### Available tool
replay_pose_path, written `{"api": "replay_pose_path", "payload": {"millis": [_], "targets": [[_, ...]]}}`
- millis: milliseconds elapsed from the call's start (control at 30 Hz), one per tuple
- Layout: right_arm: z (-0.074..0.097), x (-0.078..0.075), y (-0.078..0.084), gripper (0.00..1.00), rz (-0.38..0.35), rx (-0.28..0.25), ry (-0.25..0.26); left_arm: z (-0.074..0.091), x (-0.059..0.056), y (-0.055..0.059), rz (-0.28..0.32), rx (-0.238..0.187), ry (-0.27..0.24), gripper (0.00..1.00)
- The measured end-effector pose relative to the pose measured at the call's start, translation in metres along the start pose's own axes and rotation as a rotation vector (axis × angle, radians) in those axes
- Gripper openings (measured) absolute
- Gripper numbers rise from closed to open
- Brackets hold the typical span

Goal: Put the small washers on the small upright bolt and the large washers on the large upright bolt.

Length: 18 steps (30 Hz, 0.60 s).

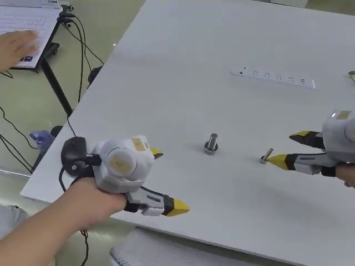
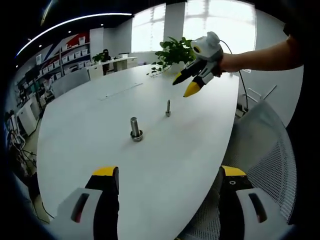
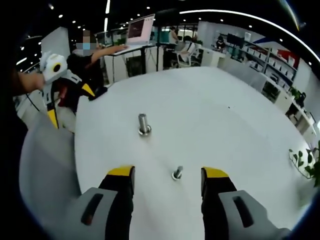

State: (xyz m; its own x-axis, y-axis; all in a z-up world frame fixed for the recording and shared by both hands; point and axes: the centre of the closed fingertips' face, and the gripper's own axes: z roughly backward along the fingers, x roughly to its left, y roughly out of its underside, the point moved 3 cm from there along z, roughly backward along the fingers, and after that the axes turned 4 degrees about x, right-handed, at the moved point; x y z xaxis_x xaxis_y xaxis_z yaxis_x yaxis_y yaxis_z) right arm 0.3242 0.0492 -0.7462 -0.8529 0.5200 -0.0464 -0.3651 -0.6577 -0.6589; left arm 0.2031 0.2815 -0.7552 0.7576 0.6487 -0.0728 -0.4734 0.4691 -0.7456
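Bolts stand head-down on the white table (image 1: 183, 66), shafts vertical: large bolt (image 1: 211, 144) mid-table, small bolt (image 1: 267, 155) to its right, just beside the right gripper (image 1: 287, 148). Left gripper (image 1: 168, 180) hangs near left. Both pairs of jaws stand apart. Power strip (image 1: 273, 77) markings are too small to read.

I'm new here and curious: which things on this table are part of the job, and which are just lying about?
Part of the job: large upright steel bolt; small upright steel bolt; left hand-held gripper; right hand-held gripper.
Lying about: long white power strip; white laptop; green potted plant.
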Motion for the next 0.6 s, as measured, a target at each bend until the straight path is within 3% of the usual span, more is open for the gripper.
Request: {"api": "replay_pose_path", "payload": {"millis": [200, 333, 400, 467, 600], "targets": [[0.009, 0.004, 0.009, 0.63, -0.057, -0.059, 0.023, -0.002, 0.003, -0.006, 0.001, -0.017, -0.011, 0.82], [0.016, 0.013, 0.017, 0.64, -0.099, -0.104, 0.009, -0.005, 0.005, -0.007, 0.014, -0.030, -0.012, 0.82], [0.017, 0.018, 0.024, 0.66, -0.117, -0.113, -0.009, -0.006, 0.007, -0.006, 0.051, -0.056, -0.011, 0.82], [0.020, 0.022, 0.027, 0.69, -0.169, -0.142, -0.031, -0.007, 0.007, -0.004, 0.042, -0.052, -0.016, 0.83], [0.027, 0.027, 0.035, 0.73, -0.152, -0.160, -0.025, -0.008, 0.005, -0.001, 0.044, -0.049, -0.010, 0.84]]}}
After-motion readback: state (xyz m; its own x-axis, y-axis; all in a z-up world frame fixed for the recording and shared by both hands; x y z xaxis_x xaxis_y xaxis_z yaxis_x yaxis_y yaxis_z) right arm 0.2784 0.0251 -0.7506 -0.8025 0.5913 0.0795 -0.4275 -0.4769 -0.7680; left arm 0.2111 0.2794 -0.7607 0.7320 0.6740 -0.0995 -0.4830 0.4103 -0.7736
